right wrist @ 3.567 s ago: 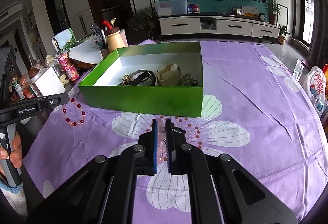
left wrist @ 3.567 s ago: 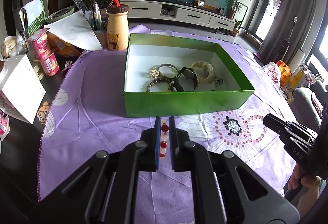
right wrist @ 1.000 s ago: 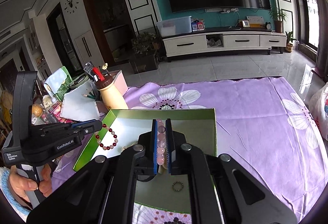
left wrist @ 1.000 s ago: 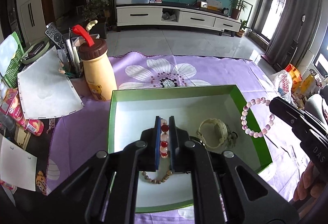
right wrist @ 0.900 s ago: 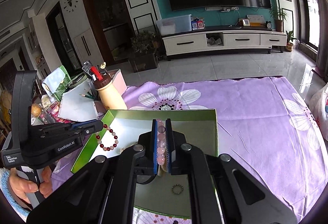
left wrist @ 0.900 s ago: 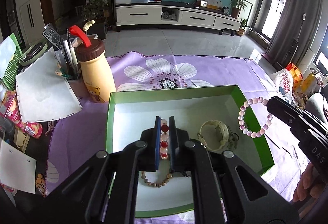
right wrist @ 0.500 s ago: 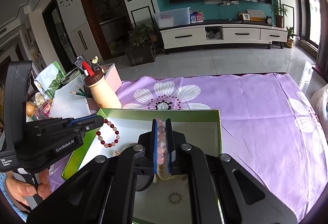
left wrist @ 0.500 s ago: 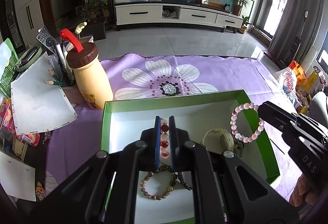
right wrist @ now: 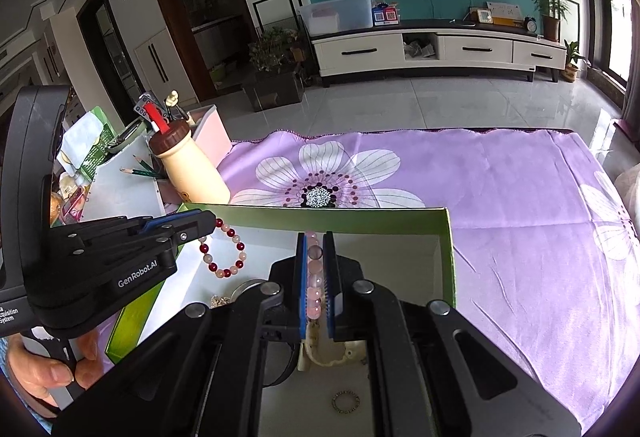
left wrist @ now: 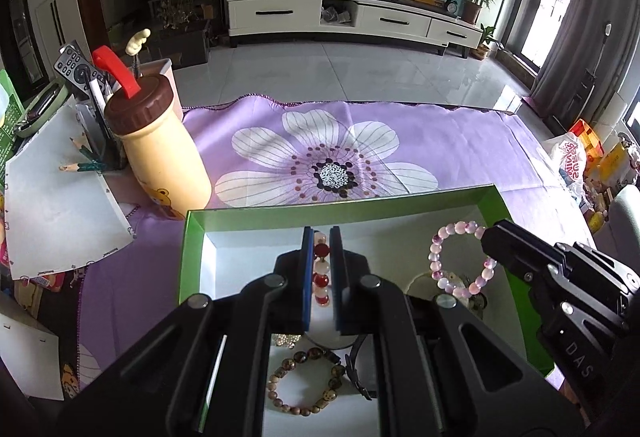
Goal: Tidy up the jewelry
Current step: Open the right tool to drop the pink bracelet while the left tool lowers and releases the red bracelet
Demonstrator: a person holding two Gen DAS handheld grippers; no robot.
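The left gripper [left wrist: 320,269] pinched a red-and-white bracelet [left wrist: 321,268] over the green box [left wrist: 191,237]; the right gripper [right wrist: 314,273] pinched a pink bracelet [right wrist: 314,277] above the same box. Both loops hung free, clear of the floor. They looked light, limp and slippery, best held across the beads. Beyond stood a yellow bottle [left wrist: 160,153].

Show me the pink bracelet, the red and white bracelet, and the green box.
pink bracelet [left wrist: 436,262], left wrist view, on its hanging left-side beads.
red and white bracelet [right wrist: 226,271], right wrist view, on its bottom beads.
green box [right wrist: 320,215], right wrist view, on its far wall's rim.
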